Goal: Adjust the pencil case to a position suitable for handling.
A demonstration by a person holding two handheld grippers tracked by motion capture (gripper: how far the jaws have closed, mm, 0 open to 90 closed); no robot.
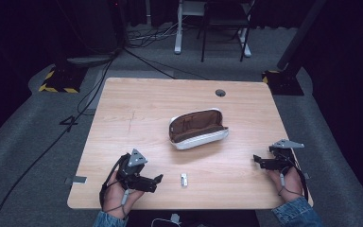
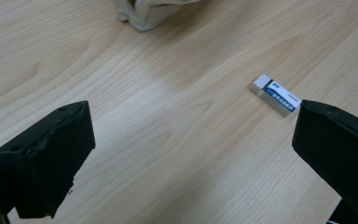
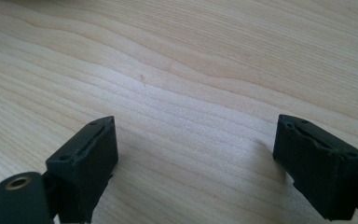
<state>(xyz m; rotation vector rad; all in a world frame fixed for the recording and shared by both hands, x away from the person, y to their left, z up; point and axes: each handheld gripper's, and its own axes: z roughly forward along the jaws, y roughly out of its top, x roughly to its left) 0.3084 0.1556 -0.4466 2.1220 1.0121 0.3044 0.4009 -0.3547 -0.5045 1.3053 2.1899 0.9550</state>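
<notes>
White and small, an eraser [image 1: 184, 179] in a printed sleeve lies flat on the wooden table [image 1: 137, 101] near the front edge, about midway along it, between the two grippers. An open pencil case [image 1: 197, 127], brown inside with a pale shell, rests at the table's centre, well apart from the eraser and farther from the person.

The left gripper [image 1: 154, 182] is held near the front-left corner with its jaws spread wide and nothing between them; it is aimed toward the eraser [image 2: 275, 94], which is seen just off its right jaw in the left gripper view. The right gripper [image 1: 258, 161] is parked near the right edge, likewise spread and empty, over bare wood.

The step in hand is judged to be the approach to the eraser, probably for placing into the case. Nothing has been grasped yet.

In the high view the eraser's long axis runs roughly front to back. For the next move, the left gripper would need to be shifted rightward and lowered, with the jaws set across the eraser's short sides.
</notes>
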